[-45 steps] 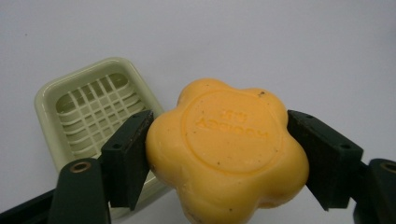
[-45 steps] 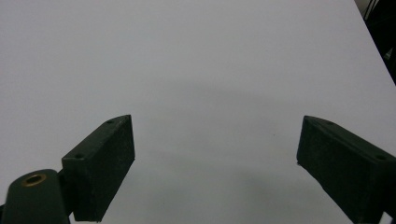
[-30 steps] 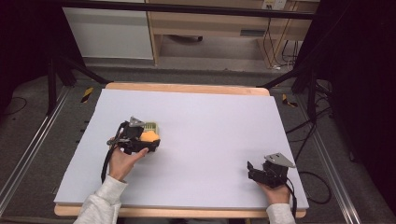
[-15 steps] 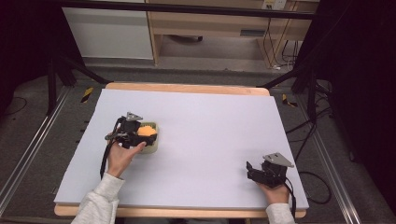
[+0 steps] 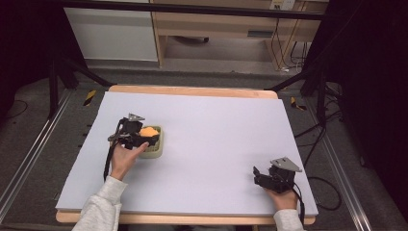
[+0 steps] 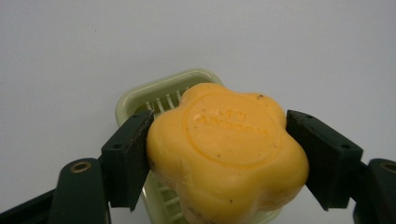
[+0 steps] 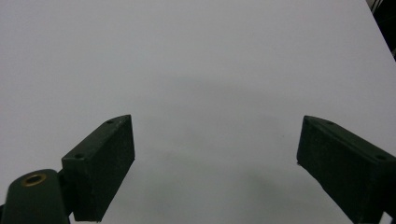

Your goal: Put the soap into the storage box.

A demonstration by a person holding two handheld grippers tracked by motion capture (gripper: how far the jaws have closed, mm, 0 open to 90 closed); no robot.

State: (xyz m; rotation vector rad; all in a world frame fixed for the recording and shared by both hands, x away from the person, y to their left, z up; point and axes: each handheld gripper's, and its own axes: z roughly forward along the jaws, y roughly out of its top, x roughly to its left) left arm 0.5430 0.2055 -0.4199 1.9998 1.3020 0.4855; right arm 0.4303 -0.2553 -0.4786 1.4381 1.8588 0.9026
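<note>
The soap covers most of the dish; both are cut off at the bottom edge. The soap's embossed lettering is illegible.

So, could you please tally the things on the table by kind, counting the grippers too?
Orange soap bar: 1, clamped in the left gripper over the dish
Pale green soap dish: 1
Black two-jaw grippers: 2, the left one and the right gripper, which is open over the bare white table
Total: 4
</note>
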